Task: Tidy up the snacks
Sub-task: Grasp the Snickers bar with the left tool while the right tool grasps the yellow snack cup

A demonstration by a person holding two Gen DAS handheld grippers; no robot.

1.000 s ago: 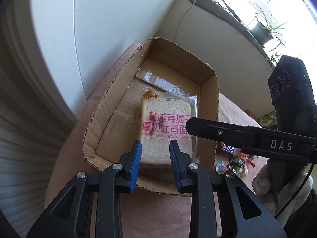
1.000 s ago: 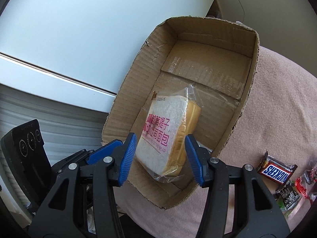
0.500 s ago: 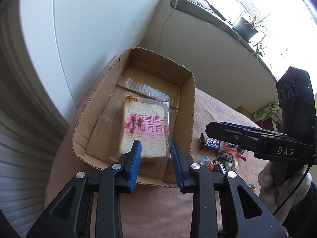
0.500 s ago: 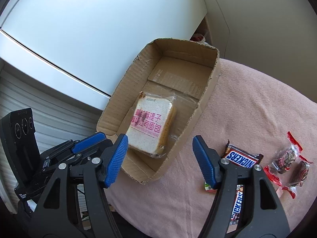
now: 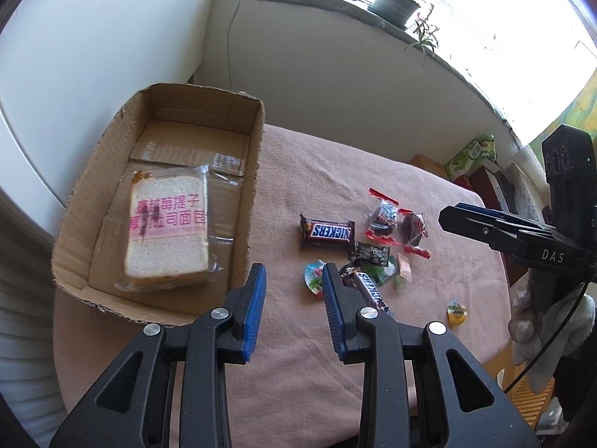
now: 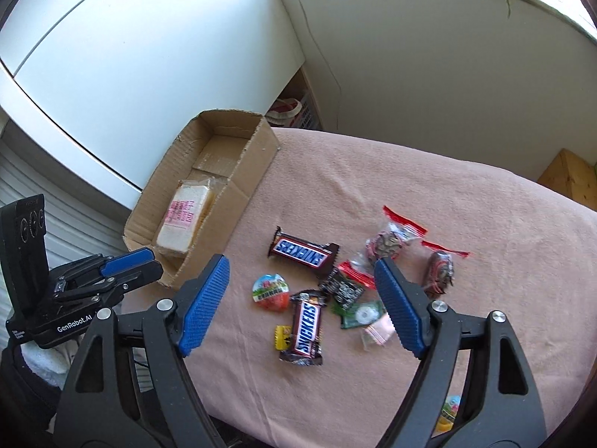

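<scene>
A wrapped bread slice [image 5: 168,231] lies flat in the open cardboard box [image 5: 257,156] at the table's left; it also shows in the right wrist view [image 6: 184,220] in the box [image 6: 257,171]. A pile of snacks lies on the pink cloth: a Snickers bar [image 6: 302,252], a second Snickers [image 6: 306,326], a round jelly cup [image 6: 270,291], dark and red-ended candies [image 6: 390,240]. My left gripper [image 5: 293,280] is open and empty, just right of the box's near corner. My right gripper [image 6: 302,291] is wide open and empty above the pile.
The table [image 6: 447,205] has a pink cloth. A small yellow jelly cup [image 5: 457,311] lies apart near the right edge. White cabinet [image 6: 149,56] and wall stand behind the box. A windowsill with plants [image 5: 395,0] runs at the back.
Both grippers have pulled back from the box and swung right toward the snack pile. The bread lies released in the box. The right gripper has opened wider.
</scene>
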